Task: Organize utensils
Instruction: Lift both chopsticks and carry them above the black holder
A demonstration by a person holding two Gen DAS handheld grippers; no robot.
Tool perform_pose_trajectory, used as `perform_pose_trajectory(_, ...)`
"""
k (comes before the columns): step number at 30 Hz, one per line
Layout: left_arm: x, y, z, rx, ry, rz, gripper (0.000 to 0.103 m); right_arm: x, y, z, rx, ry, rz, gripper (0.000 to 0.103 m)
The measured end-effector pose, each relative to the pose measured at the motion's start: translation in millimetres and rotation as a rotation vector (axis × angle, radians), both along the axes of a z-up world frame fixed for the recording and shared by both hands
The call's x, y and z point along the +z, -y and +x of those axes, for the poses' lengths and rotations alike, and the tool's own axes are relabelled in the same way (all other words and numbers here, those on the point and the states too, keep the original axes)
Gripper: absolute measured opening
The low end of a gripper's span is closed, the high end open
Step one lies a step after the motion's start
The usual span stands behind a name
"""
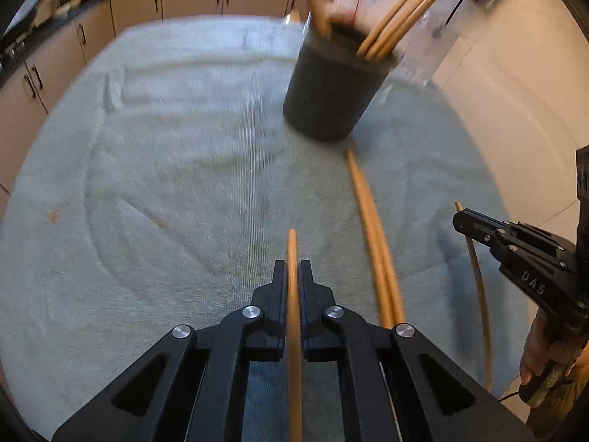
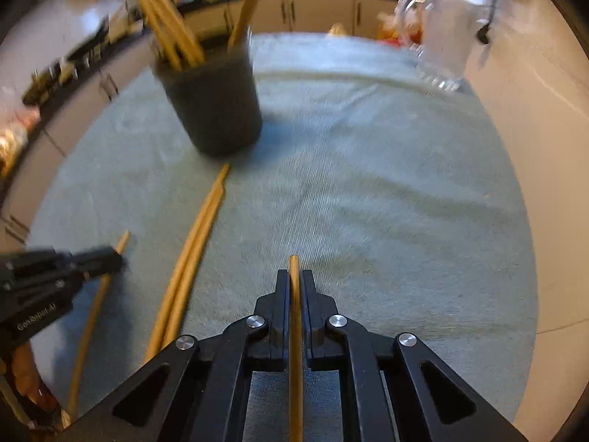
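A dark round cup (image 1: 331, 88) (image 2: 215, 108) stands on the pale towel and holds several wooden chopsticks (image 1: 401, 14). My left gripper (image 1: 293, 269) is shut on one wooden chopstick (image 1: 293, 313), held above the towel. My right gripper (image 2: 294, 278) is shut on another chopstick (image 2: 295, 331). Two more chopsticks (image 1: 371, 228) (image 2: 195, 254) lie side by side on the towel between the grippers, pointing at the cup. The right gripper also shows in the left wrist view (image 1: 464, 221), and the left gripper in the right wrist view (image 2: 110, 258).
A pale green towel (image 1: 165, 165) (image 2: 386, 184) covers the table. A clear glass jar (image 2: 449, 29) stands at the far right of the towel. A white wall lies to the right. Kitchen cabinets (image 1: 147, 3) run along the back.
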State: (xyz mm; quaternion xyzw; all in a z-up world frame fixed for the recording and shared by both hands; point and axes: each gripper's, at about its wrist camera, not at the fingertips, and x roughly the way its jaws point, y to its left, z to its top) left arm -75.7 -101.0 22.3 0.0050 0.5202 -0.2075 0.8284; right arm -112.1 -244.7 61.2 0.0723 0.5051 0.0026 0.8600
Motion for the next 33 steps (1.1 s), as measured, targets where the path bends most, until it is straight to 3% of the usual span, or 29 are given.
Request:
perform_pose_trajectory(9, 100.8, -8.3, -65.6, 0.007, 0.356, -0.120, 0.005, 91.4, 9.6, -68.9, -0.064, 0.374, 0.015, 0.006)
perform_pose_trajectory(12, 118.9, -12.4, -89.0, 0.025, 0.424, -0.157, 0.005, 113.0, 9.6, -97.6, -0.087, 0.471, 0.037, 0.006)
perform_pose_trajectory(22, 119.4, -37.5, -125.3, 0.092, 0.446, -0.218, 0.005, 130.6, -5.6, -157.3, -0.143, 0.637, 0.008, 0.006)
perform_pose_trajectory(33, 131.0, -44.6, -151.9, 0.085, 0.507, -0.228, 0.005, 137.4, -17.0, -190.5, -0.185, 0.695, -0.003, 0.007)
